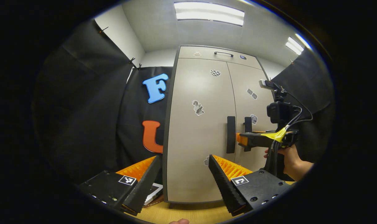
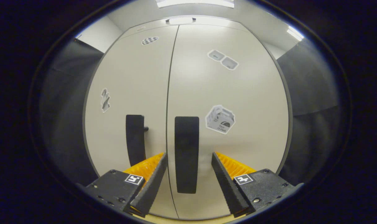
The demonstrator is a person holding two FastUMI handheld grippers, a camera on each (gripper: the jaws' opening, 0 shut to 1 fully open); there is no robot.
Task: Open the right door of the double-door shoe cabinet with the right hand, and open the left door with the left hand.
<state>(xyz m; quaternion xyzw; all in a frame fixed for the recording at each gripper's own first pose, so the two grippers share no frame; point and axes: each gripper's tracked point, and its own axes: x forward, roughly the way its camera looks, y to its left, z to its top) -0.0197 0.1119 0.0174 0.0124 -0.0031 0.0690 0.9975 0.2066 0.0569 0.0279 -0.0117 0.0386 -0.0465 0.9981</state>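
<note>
Centrally in the left gripper view, one shoe cabinet [image 1: 200,124] is seen with two doors, both closed: the left door [image 1: 194,140] and the right door [image 1: 249,105]. Two dark handles are counted, the left handle [image 1: 231,134] and the right handle [image 2: 186,154]. Several stickers are scattered over the doors. The left tool [image 1: 185,174] is held released, apart from the cabinet. At right of that view, the right tool [image 1: 241,140] is seen; its fingers are spread either side of the right handle, not pressing it.

Wooden floor [image 1: 188,214], black cloth wall [image 1: 82,109], ceiling lights [image 1: 208,13].
</note>
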